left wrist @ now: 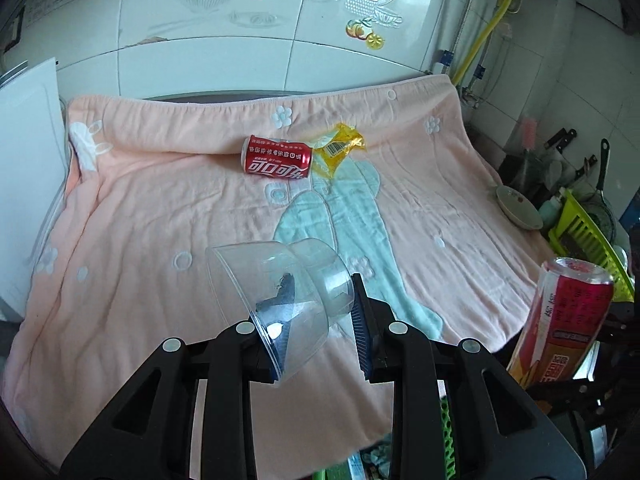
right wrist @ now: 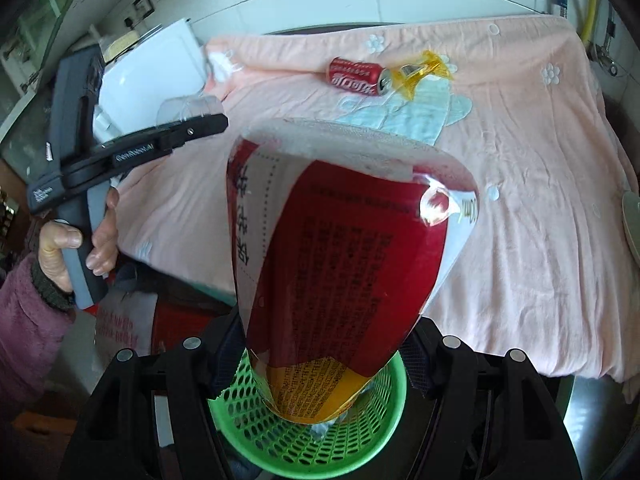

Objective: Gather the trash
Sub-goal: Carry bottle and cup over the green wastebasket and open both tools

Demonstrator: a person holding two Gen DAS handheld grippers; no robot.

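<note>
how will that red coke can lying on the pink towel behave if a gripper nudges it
The red can lies on its side, so a nudge would probably roll it. It looks undented, likely stiff yet light. The soft, wrinkled pink towel may slow it.

Green basket (right wrist: 384,412) mostly hidden behind red tube (right wrist: 340,280); basket contents indistinct. Tube print blurred, illegible. Plate (right wrist: 632,224) cut off at right edge.

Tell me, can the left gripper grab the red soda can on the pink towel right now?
Probably not yet. The left gripper is shut on a clear plastic cup, so its jaws are full. The path over the towel to the red soda can looks free otherwise.
</note>
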